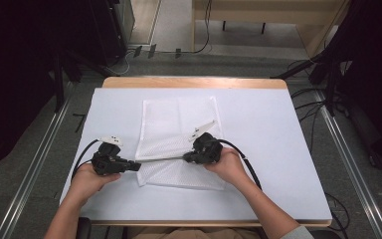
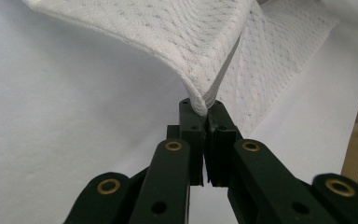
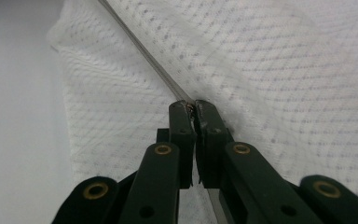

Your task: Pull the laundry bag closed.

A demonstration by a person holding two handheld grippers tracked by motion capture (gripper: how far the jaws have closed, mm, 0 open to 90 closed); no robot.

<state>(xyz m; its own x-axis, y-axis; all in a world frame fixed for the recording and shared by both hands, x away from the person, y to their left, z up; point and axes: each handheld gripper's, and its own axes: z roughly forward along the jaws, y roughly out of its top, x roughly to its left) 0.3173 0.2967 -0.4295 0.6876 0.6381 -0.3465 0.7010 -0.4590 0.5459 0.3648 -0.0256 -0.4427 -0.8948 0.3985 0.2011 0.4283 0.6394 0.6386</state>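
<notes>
A white mesh cloth bag (image 1: 176, 124) lies flat in the middle of the white table (image 1: 263, 129), with a grey zipper line (image 1: 161, 159) across its near part. My left gripper (image 1: 137, 166) is shut on the bag's left edge, where the layered fabric (image 2: 200, 100) is pinched and lifted off the table. My right gripper (image 1: 186, 158) is shut on the zipper (image 3: 190, 103), with the grey zip track (image 3: 140, 49) running away from the jaws across the mesh (image 3: 279, 70).
The white table top has bare surface to the left (image 1: 104, 114) and right of the bag. A wooden table edge (image 1: 194, 82) runs along the far side. Cables (image 1: 308, 107) and dark stands lie on the floor around the table.
</notes>
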